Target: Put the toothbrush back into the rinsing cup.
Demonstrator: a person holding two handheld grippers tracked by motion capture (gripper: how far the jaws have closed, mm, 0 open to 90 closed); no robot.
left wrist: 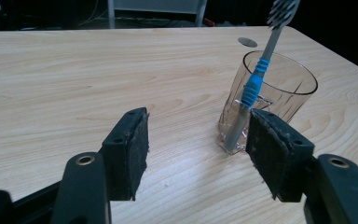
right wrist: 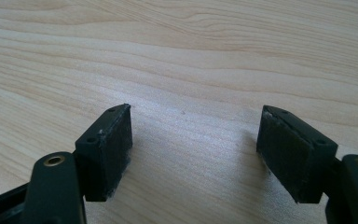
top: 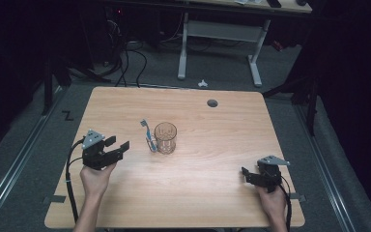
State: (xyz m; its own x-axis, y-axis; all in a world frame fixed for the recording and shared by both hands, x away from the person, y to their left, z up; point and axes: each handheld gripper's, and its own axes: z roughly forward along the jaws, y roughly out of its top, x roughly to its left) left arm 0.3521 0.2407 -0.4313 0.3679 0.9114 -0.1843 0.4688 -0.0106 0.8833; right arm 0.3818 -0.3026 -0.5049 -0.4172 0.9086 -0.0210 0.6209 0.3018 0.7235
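Observation:
A clear ribbed glass [top: 165,137] [left wrist: 279,100] stands near the middle of the wooden table [top: 212,193]. A grey toothbrush with a blue grip [top: 148,136] [left wrist: 256,84] leans upright against the glass's outer wall, bristles up, its foot on the table. My left gripper [top: 117,143] [left wrist: 198,149] is open a short way left of the toothbrush, jaws pointing toward it with nothing between them. Near the table's front right my right gripper [top: 245,172] [right wrist: 193,149] is open over bare wood.
A round cable hole [top: 212,103] [left wrist: 247,42] lies in the table's far side. Beyond the table stands a white-legged desk [top: 220,31] with cables on the dark floor. A metal rail [top: 14,164] runs along the floor at left.

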